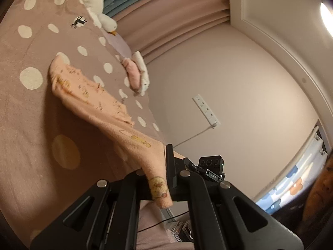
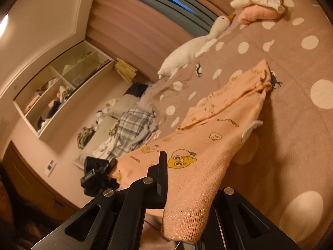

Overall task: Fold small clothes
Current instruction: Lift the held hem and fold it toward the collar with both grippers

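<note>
In the left wrist view, the left hand-held gripper is clenched on one near corner of the small peach knit garment printed with yellow cartoon chicks, which stretches away to the upper left, its far end resting on the bed. To fold well, keep both corners level and taut, then carry them over to meet the far edge.

In the right wrist view, the right hand-held gripper grips the other near hem corner. The bed's brown cover with cream dots fills the right; a white plush goose lies at upper centre, open wall shelves at left.
</note>
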Tool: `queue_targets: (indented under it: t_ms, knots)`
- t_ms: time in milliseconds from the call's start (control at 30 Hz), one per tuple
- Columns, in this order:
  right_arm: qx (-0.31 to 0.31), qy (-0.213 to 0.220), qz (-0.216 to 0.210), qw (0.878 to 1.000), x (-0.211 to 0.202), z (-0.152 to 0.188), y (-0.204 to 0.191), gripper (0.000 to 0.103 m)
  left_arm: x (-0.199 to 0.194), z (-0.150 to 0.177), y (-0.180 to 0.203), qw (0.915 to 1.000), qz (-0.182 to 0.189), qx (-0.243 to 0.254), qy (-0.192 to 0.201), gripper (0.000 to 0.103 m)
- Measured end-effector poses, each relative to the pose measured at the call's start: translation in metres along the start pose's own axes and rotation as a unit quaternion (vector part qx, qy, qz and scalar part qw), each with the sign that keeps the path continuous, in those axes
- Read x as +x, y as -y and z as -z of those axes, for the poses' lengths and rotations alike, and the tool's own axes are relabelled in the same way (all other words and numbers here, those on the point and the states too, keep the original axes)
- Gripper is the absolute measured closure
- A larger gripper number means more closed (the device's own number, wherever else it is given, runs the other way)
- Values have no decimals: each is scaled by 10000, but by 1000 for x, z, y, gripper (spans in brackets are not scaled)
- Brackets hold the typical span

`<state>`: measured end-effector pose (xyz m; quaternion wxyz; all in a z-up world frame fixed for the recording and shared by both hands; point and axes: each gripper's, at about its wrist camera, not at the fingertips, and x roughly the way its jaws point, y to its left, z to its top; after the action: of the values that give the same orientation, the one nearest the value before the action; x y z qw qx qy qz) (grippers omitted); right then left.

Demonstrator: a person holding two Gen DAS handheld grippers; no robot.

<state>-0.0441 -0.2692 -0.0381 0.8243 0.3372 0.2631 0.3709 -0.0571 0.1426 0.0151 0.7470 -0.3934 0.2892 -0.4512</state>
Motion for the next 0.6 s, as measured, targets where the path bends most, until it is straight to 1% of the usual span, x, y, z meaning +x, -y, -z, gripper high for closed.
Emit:
queue_targets:
  t_ms: [133, 267, 367, 600]
  knots:
    - [-262, 46, -112, 9996, -5, -2, -18, 98, -4, 4, 16, 9999, 125, 69, -37, 103]
    - [-328, 118, -230, 9991, -6, -5, -23, 98, -1, -2, 19, 9998, 155, 108, -15, 103]
    - [-261, 118, -175, 9994, 0, -9, -17, 98, 3, -9, 9, 10000, 28, -2, 17, 103]
    - [206, 28, 60, 9998, 17, -20, 11, 98, 17, -24, -27, 9986, -295, -438, -42, 103]
